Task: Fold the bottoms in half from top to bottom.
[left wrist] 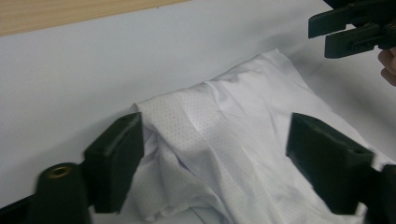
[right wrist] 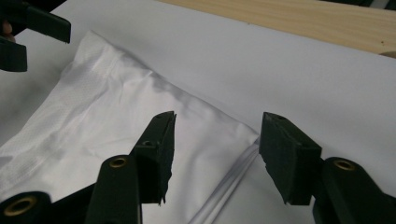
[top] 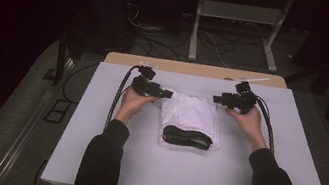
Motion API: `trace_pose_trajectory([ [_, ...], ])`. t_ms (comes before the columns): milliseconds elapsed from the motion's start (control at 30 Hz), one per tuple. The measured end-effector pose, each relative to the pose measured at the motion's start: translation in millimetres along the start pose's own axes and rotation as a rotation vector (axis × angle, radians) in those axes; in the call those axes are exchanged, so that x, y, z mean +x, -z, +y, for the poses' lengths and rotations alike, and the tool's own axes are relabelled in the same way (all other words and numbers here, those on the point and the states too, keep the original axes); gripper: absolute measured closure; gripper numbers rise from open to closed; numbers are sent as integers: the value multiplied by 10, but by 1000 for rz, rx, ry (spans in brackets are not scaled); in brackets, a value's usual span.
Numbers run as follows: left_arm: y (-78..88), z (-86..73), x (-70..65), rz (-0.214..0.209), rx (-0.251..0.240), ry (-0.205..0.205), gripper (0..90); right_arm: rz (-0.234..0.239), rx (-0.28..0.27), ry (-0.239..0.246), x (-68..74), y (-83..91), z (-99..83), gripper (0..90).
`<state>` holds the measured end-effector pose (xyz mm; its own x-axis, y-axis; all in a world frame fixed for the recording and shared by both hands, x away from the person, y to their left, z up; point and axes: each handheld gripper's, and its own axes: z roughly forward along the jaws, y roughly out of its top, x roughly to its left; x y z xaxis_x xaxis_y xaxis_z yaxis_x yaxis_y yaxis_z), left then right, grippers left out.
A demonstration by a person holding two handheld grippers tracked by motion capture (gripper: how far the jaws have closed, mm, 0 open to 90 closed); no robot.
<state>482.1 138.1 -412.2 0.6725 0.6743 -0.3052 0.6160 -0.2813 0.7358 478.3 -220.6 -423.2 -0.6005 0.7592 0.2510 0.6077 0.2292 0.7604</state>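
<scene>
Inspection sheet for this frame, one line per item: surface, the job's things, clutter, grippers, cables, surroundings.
Surface: white sheet over a wooden tabletop that shows along the far edge.
Job's things: folded white garment with a black collar band at its near end, lying mid-sheet.
Clutter: nothing seen.
Grippers: left gripper and right gripper at the garment's far corners, both open; no cloth pinched in either gripper view.
Cables: black cable trails from the left gripper, another from the right; loose wires on the floor beyond.
Surroundings: dark room, a white metal frame behind the table.
</scene>
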Motion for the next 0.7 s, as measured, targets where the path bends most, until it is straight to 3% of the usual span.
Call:
trace_pose_trajectory([
  [133,61,-8,-24,-19,-3,3,44,16,5,20,50,30,-35,327],
  [233,94,-28,-33,-31,1,8,0,7,23,12,83,48,-48,146],
  [333,158,-53,-60,-13,-7,-6,0,-7,42,24,126,94,-72,14],
  [467,279,-86,-80,-12,-34,-12,0,20,40,29,165,206,-114,0],
  [700,458,-166,-103,-11,-85,-18,0,16,46,42,230,345,-208,0],
])
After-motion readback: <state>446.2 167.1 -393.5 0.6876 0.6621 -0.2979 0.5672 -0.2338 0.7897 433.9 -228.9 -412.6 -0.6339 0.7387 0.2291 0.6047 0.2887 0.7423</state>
